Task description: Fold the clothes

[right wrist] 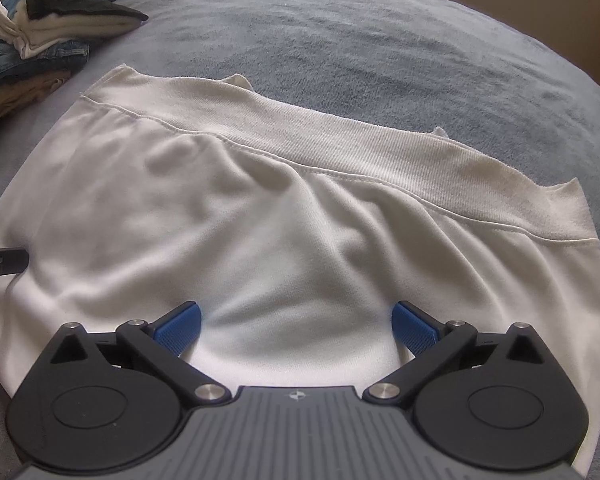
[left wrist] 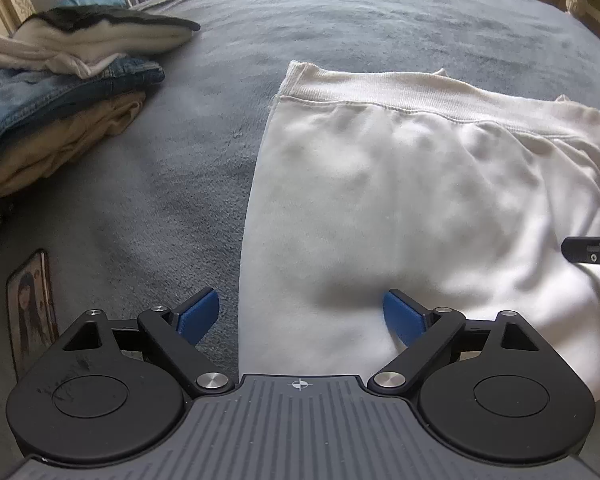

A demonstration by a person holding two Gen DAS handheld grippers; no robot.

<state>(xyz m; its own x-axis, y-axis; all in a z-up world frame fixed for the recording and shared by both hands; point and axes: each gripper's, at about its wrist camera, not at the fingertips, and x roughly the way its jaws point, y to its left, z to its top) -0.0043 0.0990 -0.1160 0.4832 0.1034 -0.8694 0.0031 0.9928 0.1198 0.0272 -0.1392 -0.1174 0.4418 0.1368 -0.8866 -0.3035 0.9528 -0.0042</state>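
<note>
We hold the left gripper [left wrist: 300, 316] above the left side edge of a white garment [left wrist: 420, 200] that lies spread on a grey-blue bed cover [left wrist: 340, 20]. Its jaws stand released, wide apart, with nothing pressed between the blue pads [left wrist: 198, 316]; one pad hangs over the bare cover, the other over the white fabric.

We hold the right gripper [right wrist: 296, 326] over the middle of the near part of the same garment [right wrist: 260, 220]. Its jaws are likewise released at full spread, and the fabric below shows between the pads without being pinched.

The garment's ribbed waistband [right wrist: 340, 136] runs along its far edge, toward the middle of the bed. The fabric shows soft wrinkles below the band seam.

A stack of folded clothes [left wrist: 60, 92] sits near the far left corner of the bed, well apart from the garment: denim, beige and white pieces with a dark item on top. A phone [left wrist: 32, 312] lies on the cover near the left edge, just beside the left gripper.
</note>
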